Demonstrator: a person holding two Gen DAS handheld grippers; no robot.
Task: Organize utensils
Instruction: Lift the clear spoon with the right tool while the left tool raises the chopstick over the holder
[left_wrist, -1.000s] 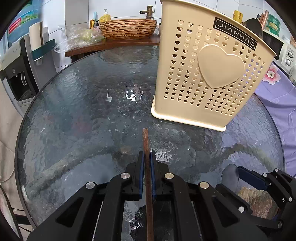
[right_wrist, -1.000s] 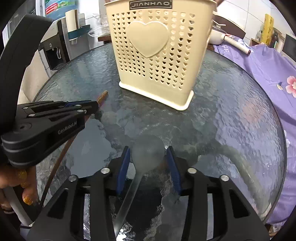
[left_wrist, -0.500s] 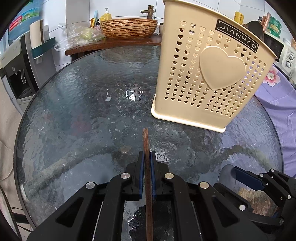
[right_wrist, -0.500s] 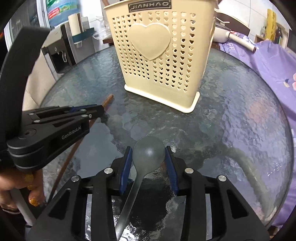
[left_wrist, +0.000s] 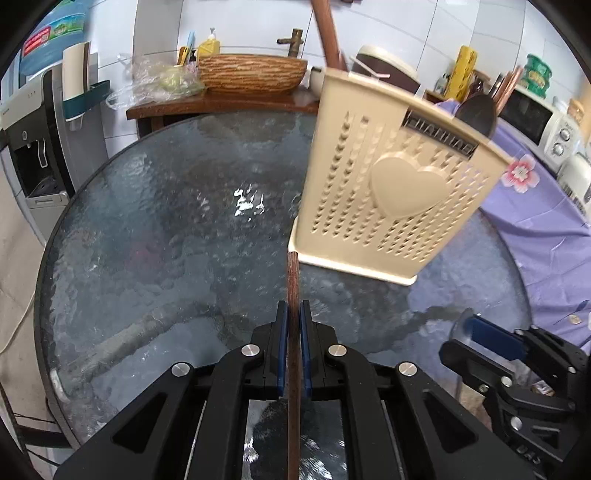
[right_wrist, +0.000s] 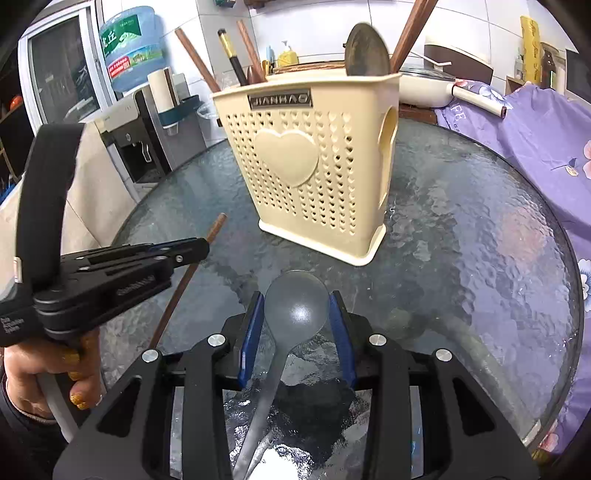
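Cream holder (right_wrist: 306, 166), chopsticks (right_wrist: 236, 55), spoon (right_wrist: 365, 51) inside

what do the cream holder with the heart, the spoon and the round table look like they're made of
Cream heart-cutout utensil holder: likely moulded plastic, matte, perforated walls.
Grey spoon: probably translucent plastic or frosted; soft highlight, not mirror-bright.
Round table: textured glass, rippled and see-through.

Chopstick (left_wrist: 293, 295): brown wood, thin — tip pointing to 12 o'clock, off the glass.
Spoon (right_wrist: 295, 299): grey, bowl forward.
Holder (right_wrist: 314, 162): cream, heart-perforated, upright at 12 o'clock — utensils inside.
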